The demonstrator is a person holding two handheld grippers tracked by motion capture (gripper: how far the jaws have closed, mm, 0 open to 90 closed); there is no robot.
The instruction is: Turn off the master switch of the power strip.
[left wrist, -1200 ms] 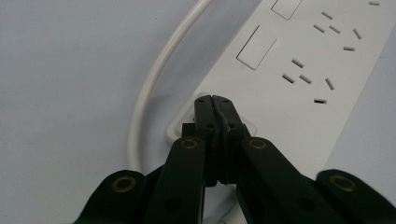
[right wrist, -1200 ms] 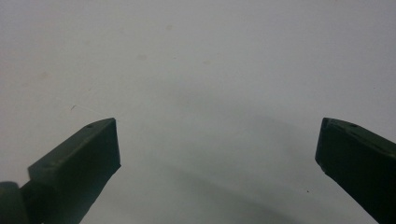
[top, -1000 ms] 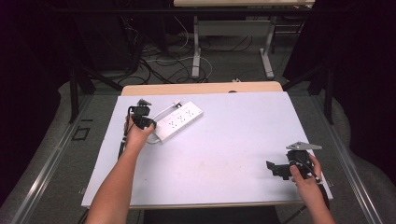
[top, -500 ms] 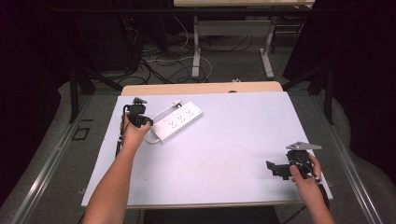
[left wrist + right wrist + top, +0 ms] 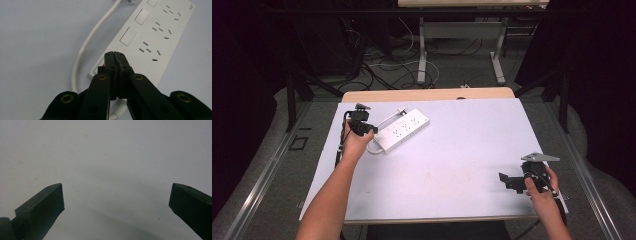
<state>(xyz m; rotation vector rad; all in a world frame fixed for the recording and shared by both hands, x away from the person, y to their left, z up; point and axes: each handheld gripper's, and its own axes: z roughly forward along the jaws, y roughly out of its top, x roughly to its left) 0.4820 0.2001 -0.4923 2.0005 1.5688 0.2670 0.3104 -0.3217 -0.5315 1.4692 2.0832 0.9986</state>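
Observation:
A white power strip (image 5: 404, 131) lies at an angle on the far left of the pale table (image 5: 452, 165), with its white cord (image 5: 384, 120) looping round its near end. My left gripper (image 5: 372, 131) hovers at that end. In the left gripper view its jaws (image 5: 115, 53) are pressed together with nothing between them, above the strip (image 5: 160, 37) and just past a small red switch (image 5: 101, 67). The cord (image 5: 82, 50) curves by on the left. My right gripper (image 5: 505, 180) sits near the table's front right corner. Its jaws (image 5: 116, 195) stand wide apart over bare tabletop.
A wooden tabletop edge (image 5: 427, 94) borders the far side of the table. Beyond it are desk legs (image 5: 422, 55) and loose cables (image 5: 377, 70) on the dark floor. Metal rails (image 5: 272, 170) run along both sides.
My left hand has drifted slightly left and away along the strip's end. The right hand has stayed put.

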